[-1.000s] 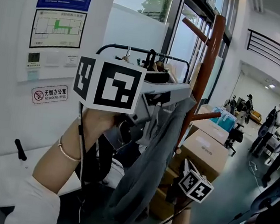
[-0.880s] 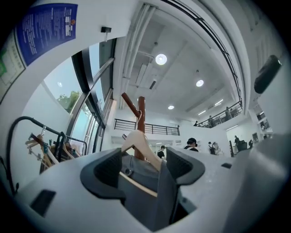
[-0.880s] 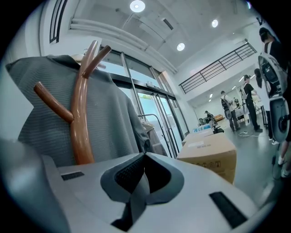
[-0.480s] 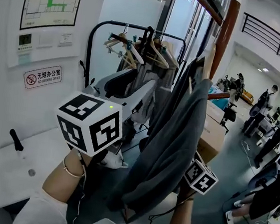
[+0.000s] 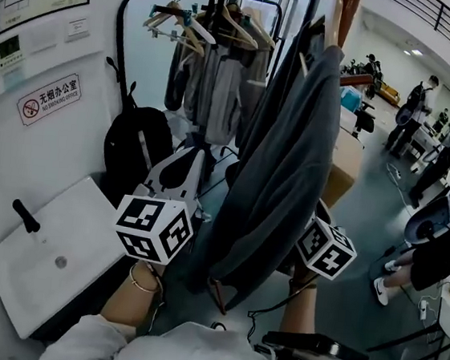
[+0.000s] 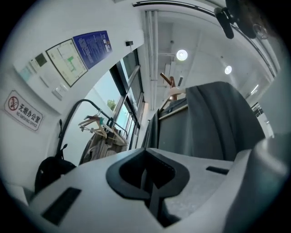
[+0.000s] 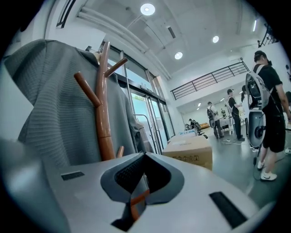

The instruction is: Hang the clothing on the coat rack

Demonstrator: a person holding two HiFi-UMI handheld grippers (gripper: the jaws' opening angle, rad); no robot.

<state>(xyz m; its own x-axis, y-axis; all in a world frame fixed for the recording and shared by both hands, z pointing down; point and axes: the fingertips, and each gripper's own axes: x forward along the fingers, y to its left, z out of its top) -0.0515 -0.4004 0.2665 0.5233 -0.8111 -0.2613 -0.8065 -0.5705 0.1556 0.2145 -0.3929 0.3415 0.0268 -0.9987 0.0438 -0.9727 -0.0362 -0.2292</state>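
Head view alone shows the whole hung garment (image 5: 287,166); left gripper (image 6: 148,182) just closed empty, right gripper (image 7: 137,182) seemingly shut empty

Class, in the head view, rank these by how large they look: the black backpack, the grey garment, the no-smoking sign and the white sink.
1. grey garment
2. white sink
3. black backpack
4. no-smoking sign
The sink lies nearer the camera, which may inflate it.

The dark grey ribbed knit cloth garment (image 5: 283,166) looks soft and matt. The reddish-brown round wooden coat rack pole (image 7: 105,127) shines smooth and lacquered. The brown cardboard box (image 7: 193,152) is dull.
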